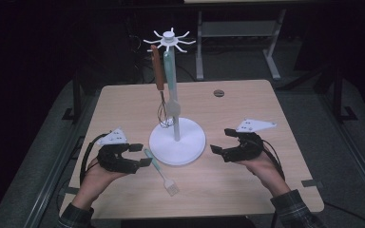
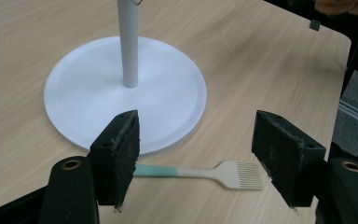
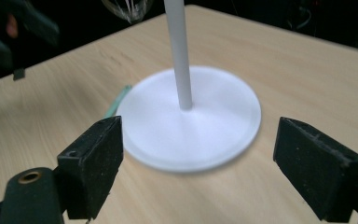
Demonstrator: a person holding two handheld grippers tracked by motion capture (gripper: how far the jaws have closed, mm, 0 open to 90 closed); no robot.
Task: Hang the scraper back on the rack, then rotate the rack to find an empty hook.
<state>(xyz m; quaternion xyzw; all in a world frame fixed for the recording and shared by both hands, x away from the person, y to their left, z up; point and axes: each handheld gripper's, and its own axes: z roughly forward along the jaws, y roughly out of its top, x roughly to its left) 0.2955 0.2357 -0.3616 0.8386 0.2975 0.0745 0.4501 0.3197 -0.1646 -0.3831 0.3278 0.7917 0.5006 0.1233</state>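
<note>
Both tongs, left (image 1: 140, 154) and right (image 1: 222, 141), gape empty; grabbing the flat brush (image 2: 200, 173) off the tabletop (image 1: 247, 185) could bump the stand (image 1: 177, 141), swinging the whisk (image 1: 161, 90) loose.

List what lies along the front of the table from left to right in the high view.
Left black two-jaw gripper → pastry brush with pale green handle lying flat → round white base of the utensil stand → right black two-jaw gripper.

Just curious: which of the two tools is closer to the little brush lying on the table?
Left. The left tool hovers open right beside the pastry brush; the right tool is open beyond the stand's base.
</note>
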